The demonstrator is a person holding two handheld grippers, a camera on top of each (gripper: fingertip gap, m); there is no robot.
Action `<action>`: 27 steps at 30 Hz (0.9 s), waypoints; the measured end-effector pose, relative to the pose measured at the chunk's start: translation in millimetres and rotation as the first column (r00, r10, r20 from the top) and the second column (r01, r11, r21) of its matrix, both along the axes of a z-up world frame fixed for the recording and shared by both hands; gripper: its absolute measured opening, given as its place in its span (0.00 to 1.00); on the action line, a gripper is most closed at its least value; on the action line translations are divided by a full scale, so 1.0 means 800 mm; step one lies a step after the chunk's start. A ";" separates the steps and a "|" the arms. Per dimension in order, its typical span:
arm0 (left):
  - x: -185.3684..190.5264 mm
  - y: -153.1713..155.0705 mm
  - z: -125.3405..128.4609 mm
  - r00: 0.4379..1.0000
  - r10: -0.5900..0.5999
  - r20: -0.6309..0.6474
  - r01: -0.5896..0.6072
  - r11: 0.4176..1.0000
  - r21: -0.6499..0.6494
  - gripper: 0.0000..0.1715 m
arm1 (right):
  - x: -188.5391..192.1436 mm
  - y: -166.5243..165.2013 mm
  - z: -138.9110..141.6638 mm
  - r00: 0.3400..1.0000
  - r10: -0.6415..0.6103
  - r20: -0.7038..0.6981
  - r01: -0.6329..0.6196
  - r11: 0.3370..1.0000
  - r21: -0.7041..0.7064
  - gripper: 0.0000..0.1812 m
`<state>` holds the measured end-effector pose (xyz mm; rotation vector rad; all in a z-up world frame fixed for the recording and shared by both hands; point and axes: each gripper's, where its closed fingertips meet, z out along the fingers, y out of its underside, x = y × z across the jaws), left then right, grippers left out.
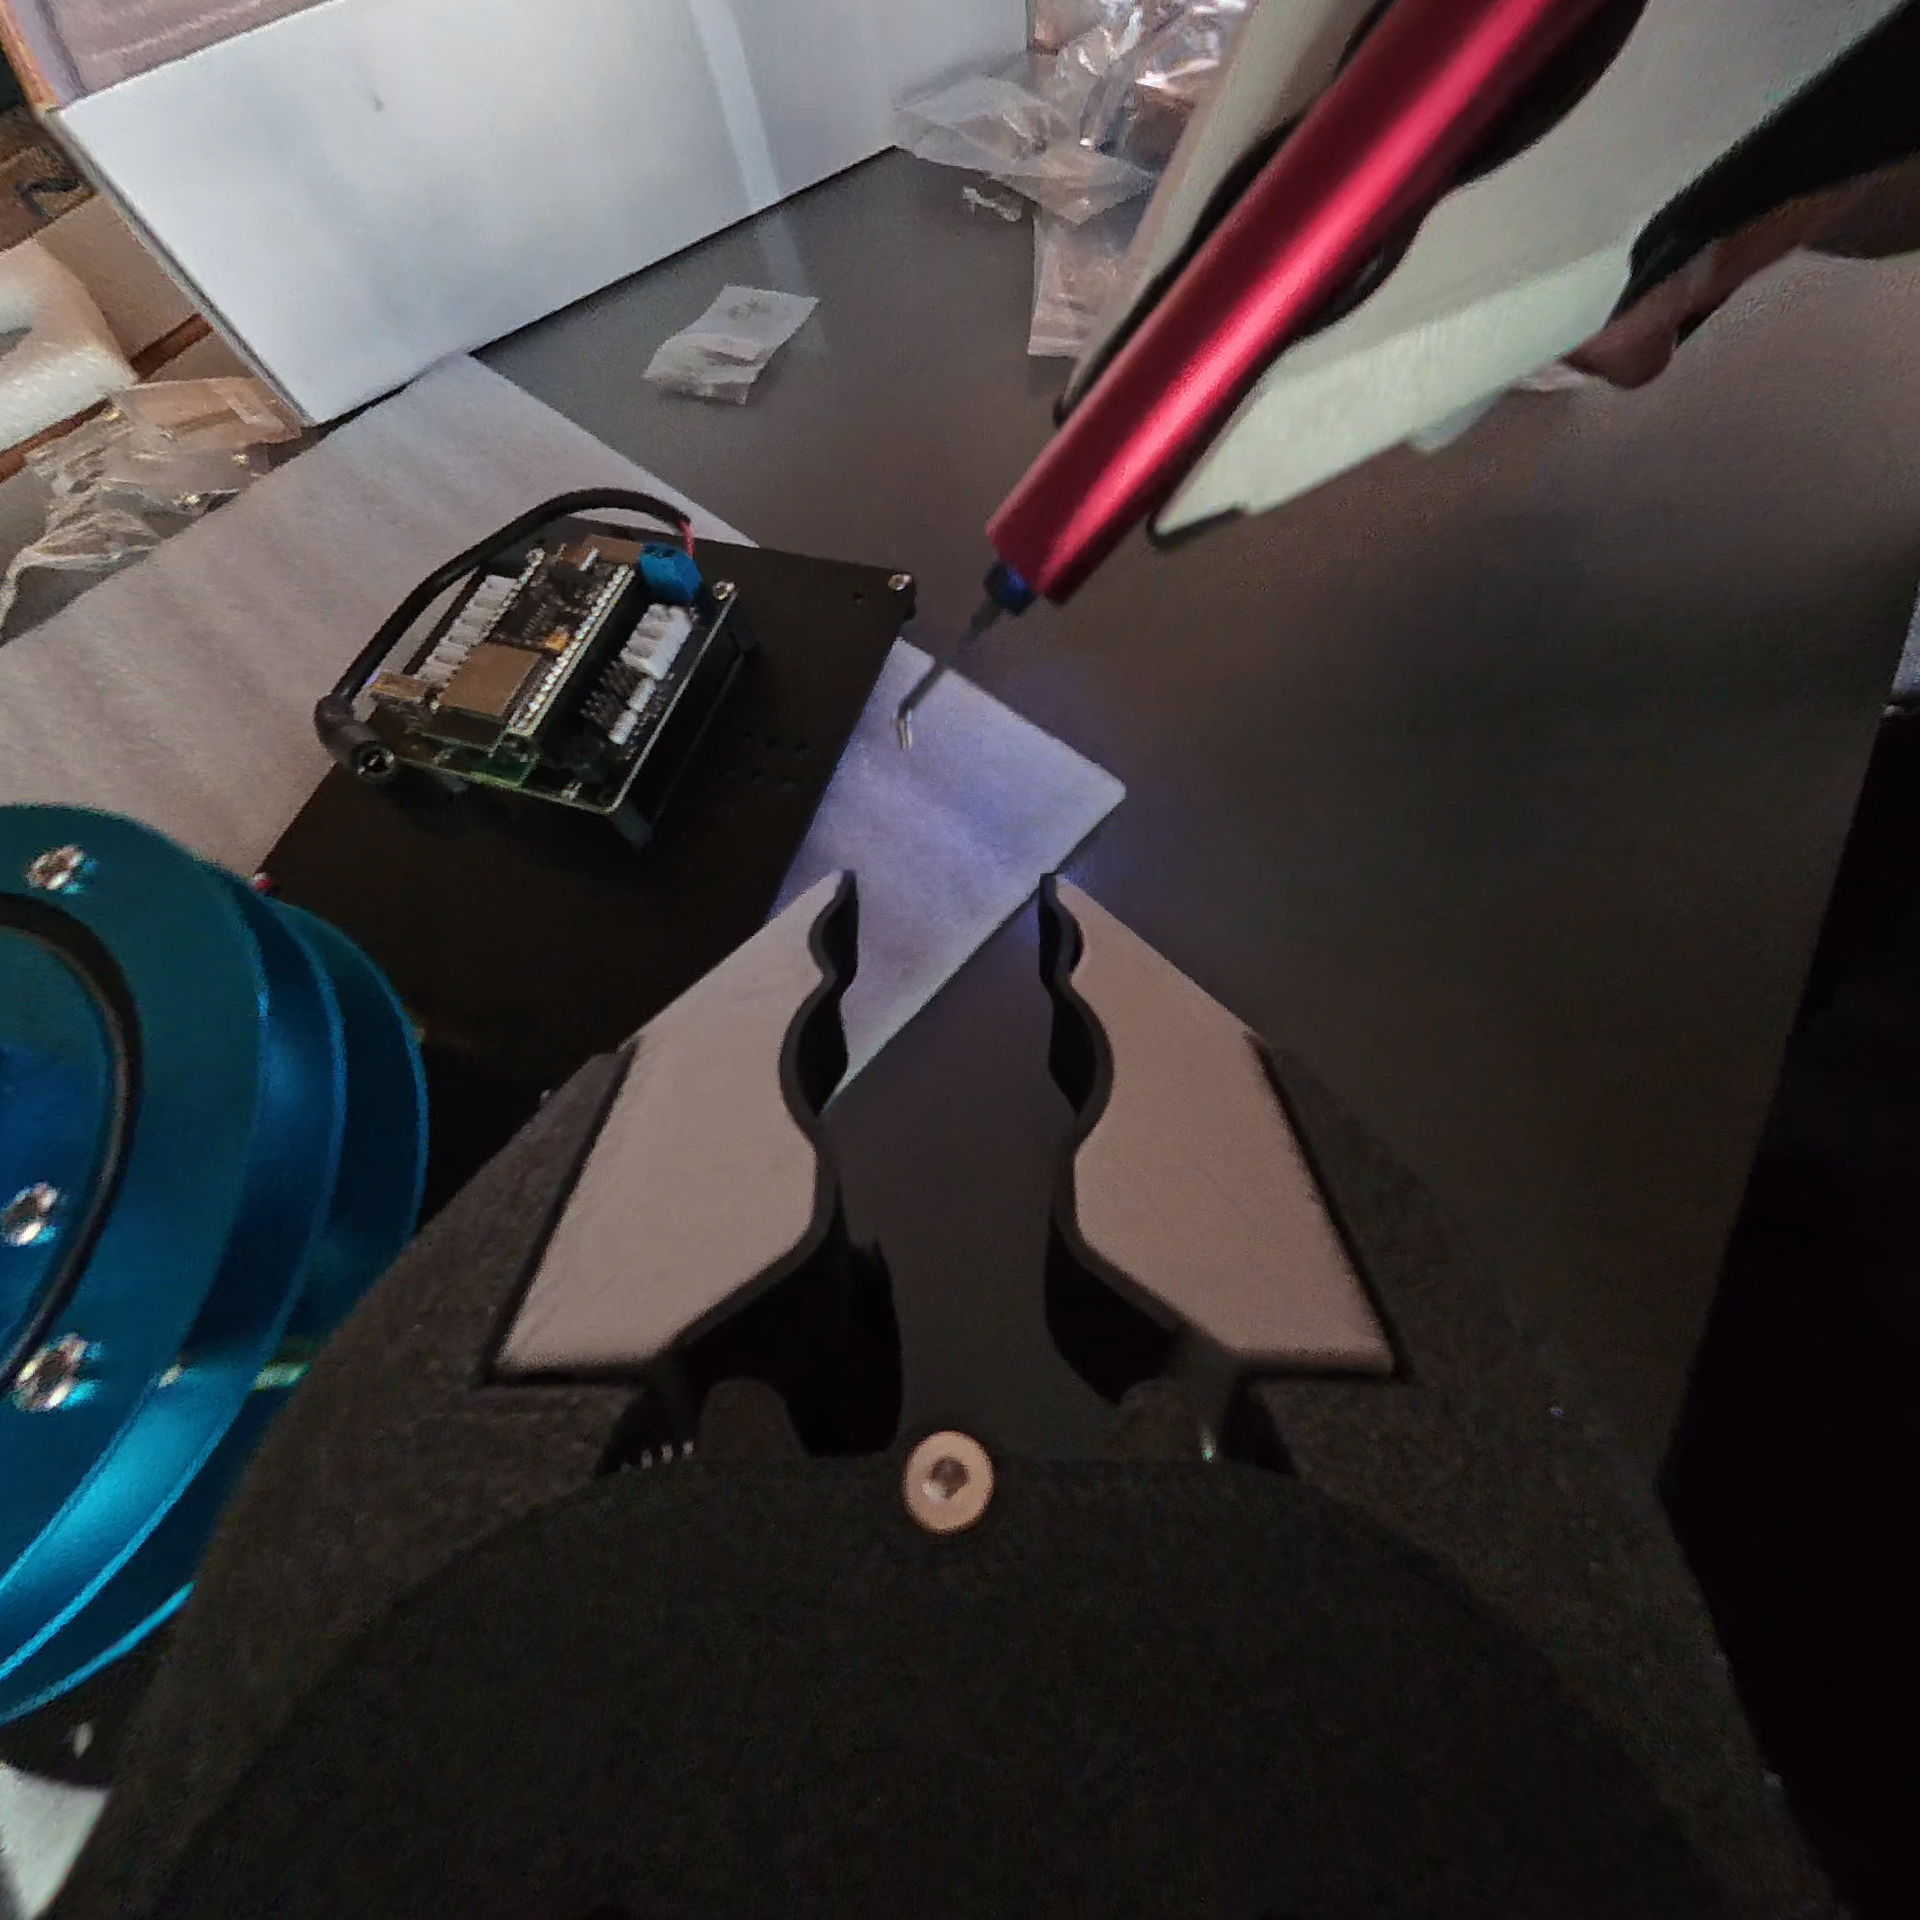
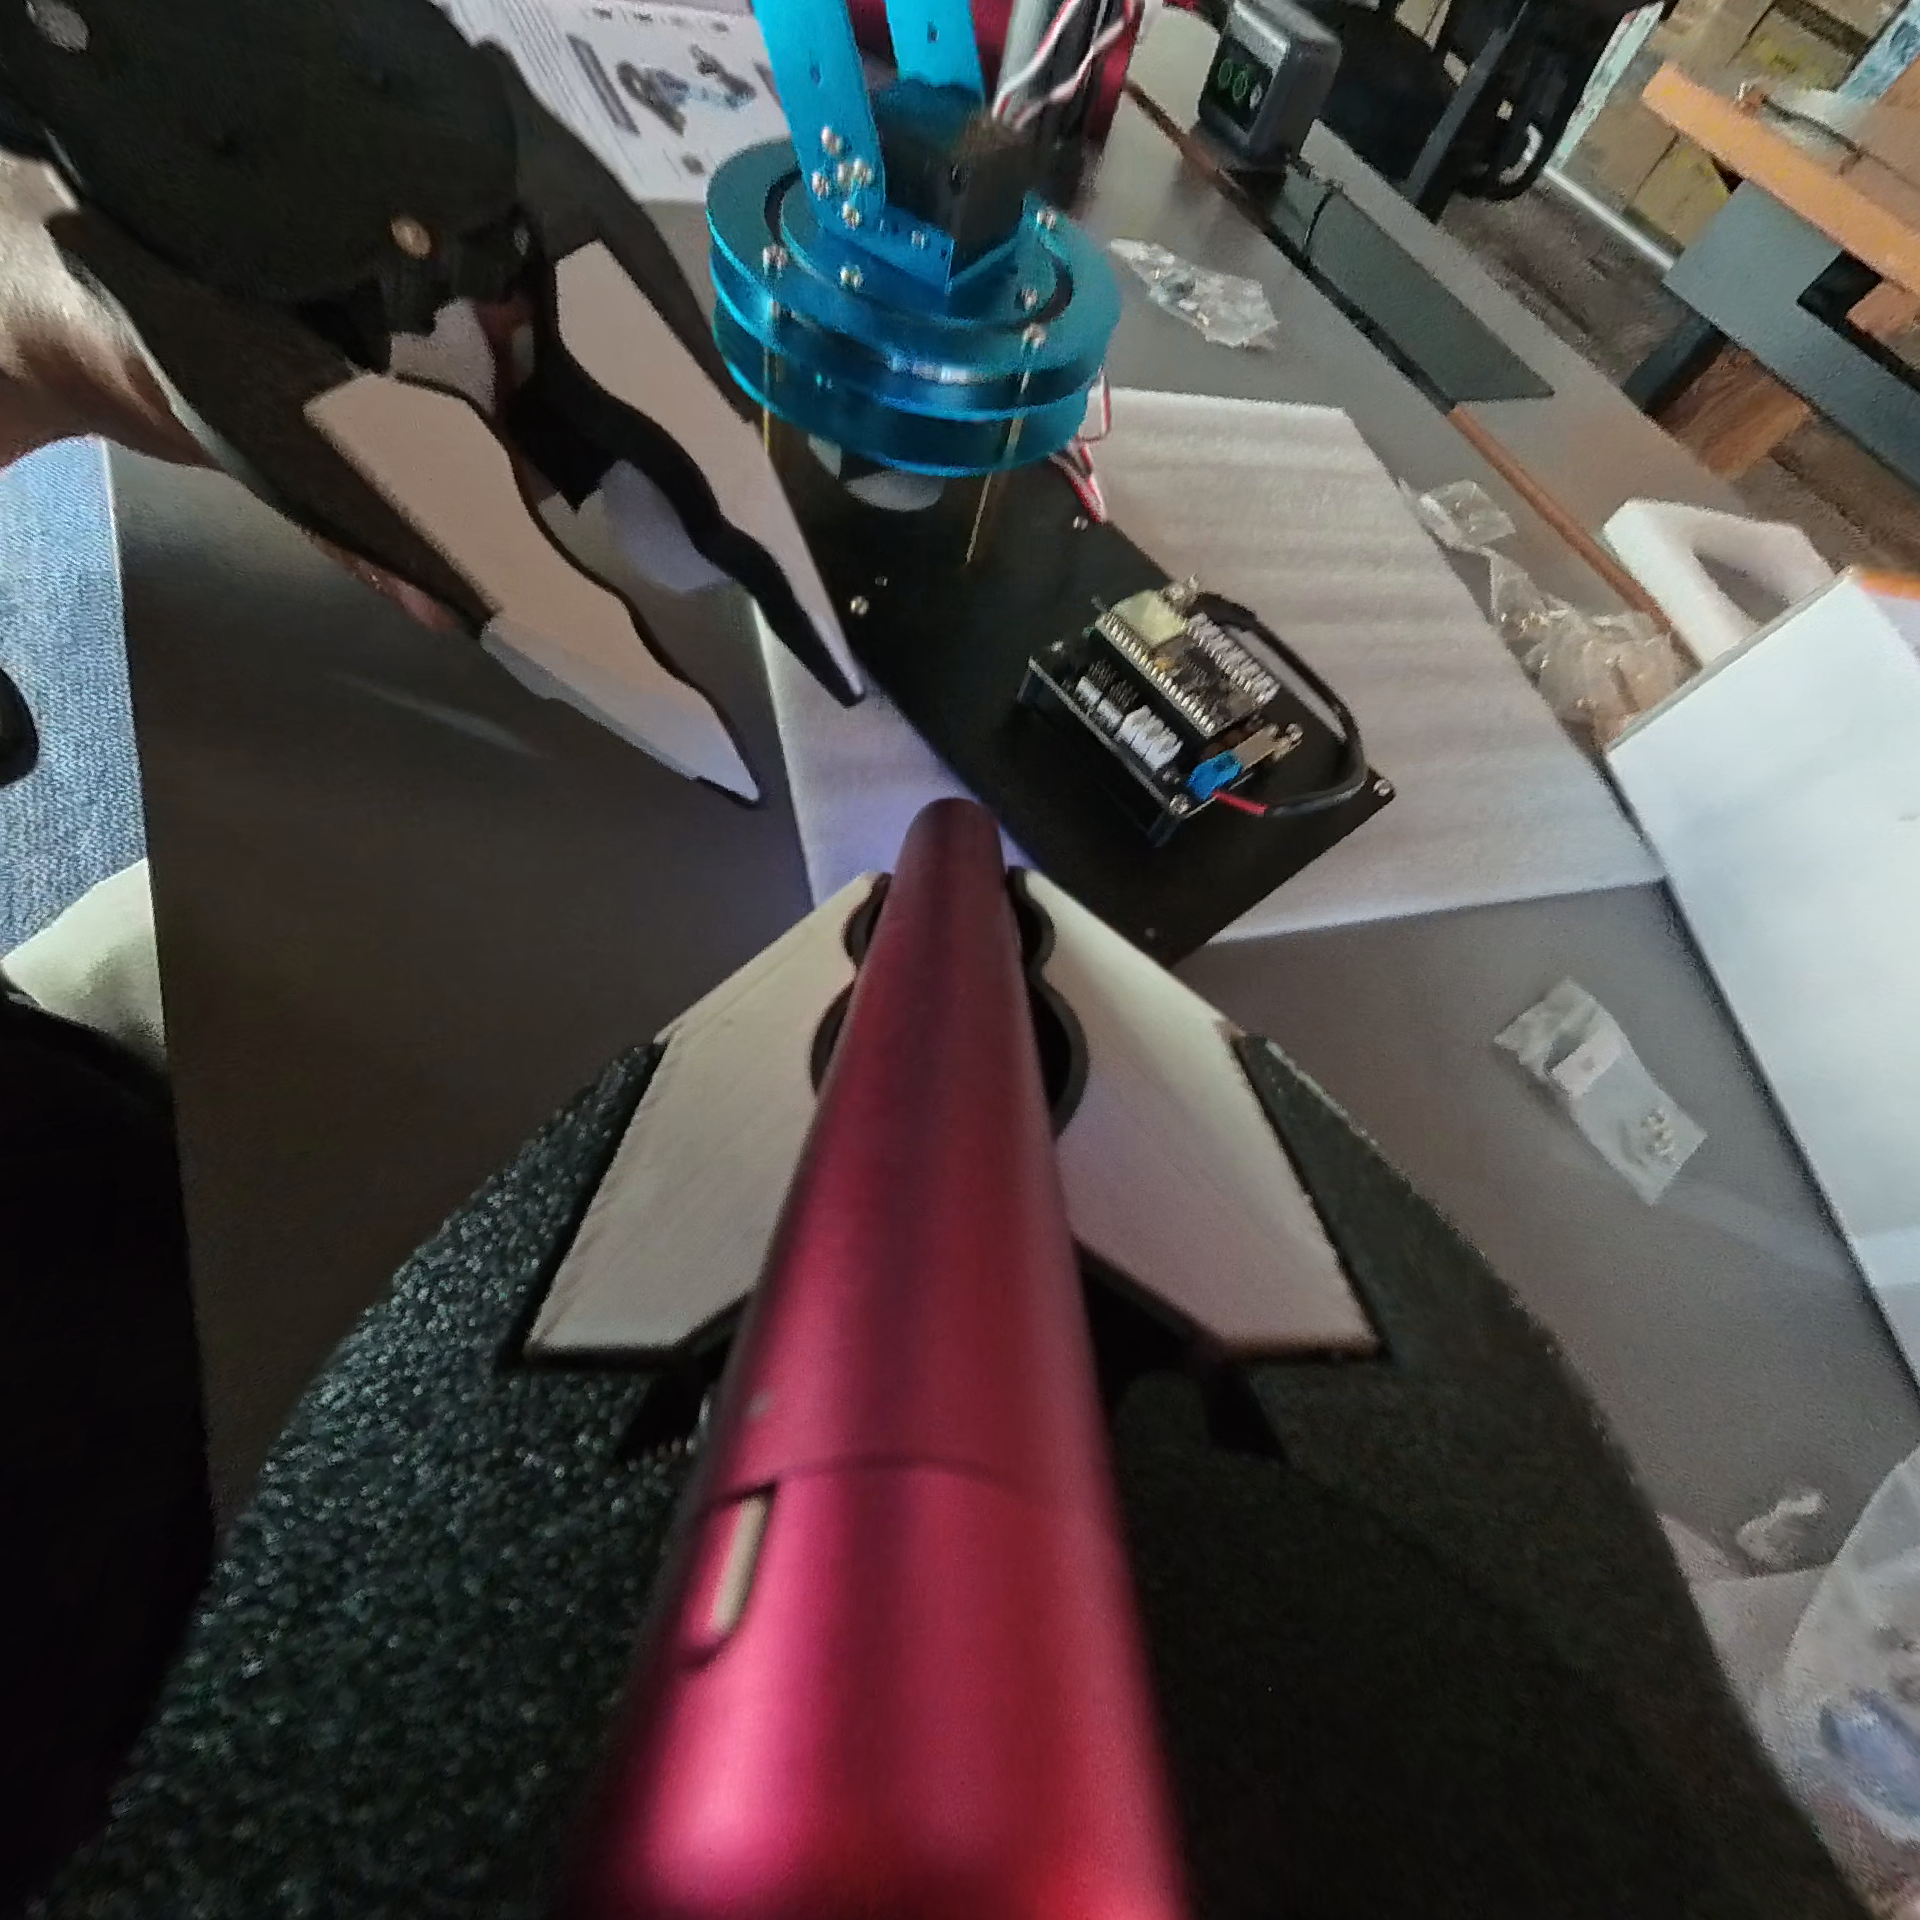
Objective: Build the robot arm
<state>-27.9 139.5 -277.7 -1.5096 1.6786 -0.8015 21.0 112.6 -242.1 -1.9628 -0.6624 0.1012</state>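
My right gripper point(image 2: 948, 885) is shut on a red electric screwdriver point(image 2: 914, 1351), which points forward at a black base plate point(image 2: 935, 644). In the left wrist view the screwdriver point(image 1: 1247, 301) comes in from the upper right. Its thin bit, with a small silver piece at the tip point(image 1: 907, 727), hovers over a white foam sheet point(image 1: 956, 821) beside the plate point(image 1: 582, 914). My left gripper point(image 1: 945, 904) is open and empty, close above the sheet's near corner; it also shows in the right wrist view point(image 2: 795, 743). A circuit board point(image 1: 551, 675) and a blue round turntable point(image 1: 156, 1195) sit on the plate.
The dark table point(image 1: 1455, 831) holds a white box point(image 1: 395, 177) at the back and small clear bags of parts point(image 1: 727, 343). In the right wrist view another bag point(image 2: 1600, 1081) and a white box point(image 2: 1787, 935) lie to the right. Blue arm brackets point(image 2: 831, 125) rise from the turntable. One gripper's finger ends stand about 7 cm off the other's.
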 end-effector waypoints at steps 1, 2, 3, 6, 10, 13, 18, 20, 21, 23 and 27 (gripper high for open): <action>-0.004 0.004 0.000 1.000 0.021 0.003 -0.021 1.000 -0.002 0.20 | 0.001 0.005 0.006 1.000 0.010 -0.002 -0.010 1.000 0.008 0.12; -0.009 0.007 0.001 0.999 0.042 0.009 -0.042 0.999 -0.009 0.20 | 0.003 0.010 0.012 1.000 0.021 -0.004 -0.021 1.000 0.015 0.12; -0.014 0.010 0.002 0.998 0.066 0.017 -0.066 0.998 -0.023 0.20 | 0.005 0.016 0.018 0.999 0.032 -0.002 -0.032 0.999 0.024 0.12; -0.035 0.021 0.011 0.987 0.145 0.062 -0.142 0.988 -0.061 0.20 | 0.008 0.034 0.031 0.998 0.065 0.001 -0.065 0.997 0.038 0.12; -0.073 0.040 0.017 0.963 0.253 0.097 -0.247 0.967 -0.068 0.20 | 0.006 0.056 0.033 0.994 0.110 0.025 -0.110 0.993 0.033 0.12; -0.100 0.058 0.024 0.937 0.324 0.133 -0.317 0.946 -0.066 0.20 | 0.002 0.068 0.028 0.989 0.137 0.053 -0.139 0.990 0.022 0.12; -0.119 0.072 0.022 0.927 0.351 0.135 -0.355 0.935 0.002 0.20 | 0.000 0.081 0.023 0.986 0.153 0.060 -0.153 0.988 -0.003 0.12; -0.118 0.067 0.023 0.935 0.322 0.145 -0.324 0.946 -0.008 0.20 | 0.001 0.085 0.025 0.986 0.153 0.064 -0.153 0.988 -0.006 0.12; -0.118 0.064 0.025 0.940 0.306 0.151 -0.307 0.952 -0.018 0.20 | 0.001 0.088 0.027 0.986 0.156 0.057 -0.156 0.988 -0.006 0.12; -0.116 0.057 0.025 0.951 0.270 0.154 -0.265 0.963 -0.048 0.20 | 0.001 0.097 0.037 0.986 0.166 0.031 -0.166 0.986 -0.008 0.12; -0.112 0.048 0.023 0.967 0.213 0.140 -0.202 0.976 -0.084 0.20 | 0.014 0.125 0.053 0.972 0.234 0.031 -0.233 0.972 -0.033 0.12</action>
